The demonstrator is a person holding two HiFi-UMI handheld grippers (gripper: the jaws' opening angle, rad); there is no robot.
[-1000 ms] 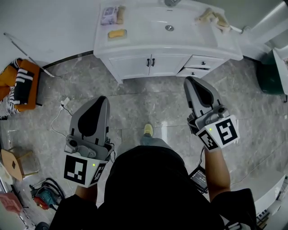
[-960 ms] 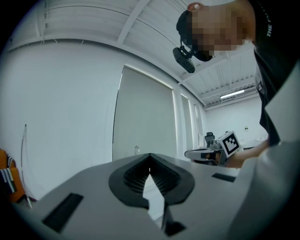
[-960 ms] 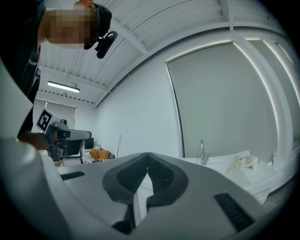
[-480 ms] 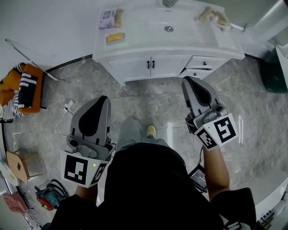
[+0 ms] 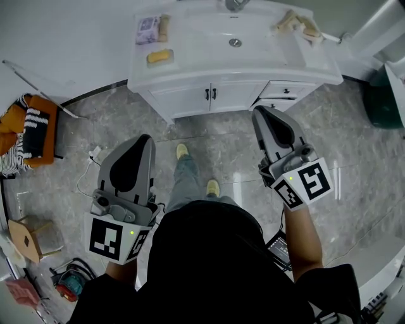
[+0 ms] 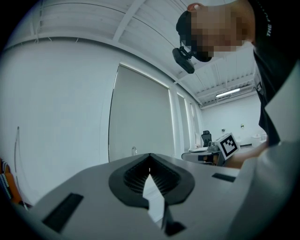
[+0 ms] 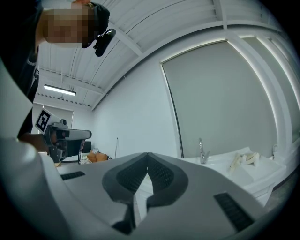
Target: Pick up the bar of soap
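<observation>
The bar of soap point(image 5: 160, 57) is a yellow block lying on the left side of the white vanity top point(image 5: 190, 60), at the top of the head view. Both grippers are held over the grey floor, well short of the vanity. My left gripper point(image 5: 144, 139) is shut with nothing in it, its tips meeting in the left gripper view point(image 6: 149, 157). My right gripper point(image 5: 262, 114) is also shut and empty, its pads closed together in the right gripper view point(image 7: 147, 155). Neither gripper view shows the soap.
A sink drain point(image 5: 235, 42), a faucet point(image 5: 234, 5), a small packet point(image 5: 147, 25) and pale cloths point(image 5: 297, 25) share the vanity. Cabinet doors point(image 5: 210, 95) face me. An orange seat point(image 5: 28, 126), a floor cable point(image 5: 88, 166) and a green bin point(image 5: 383, 101) flank the floor.
The person has stepped forward: one foot has swung ahead between the grippers and the vanity sits slightly nearer. Both grippers stay shut and keep their places.
</observation>
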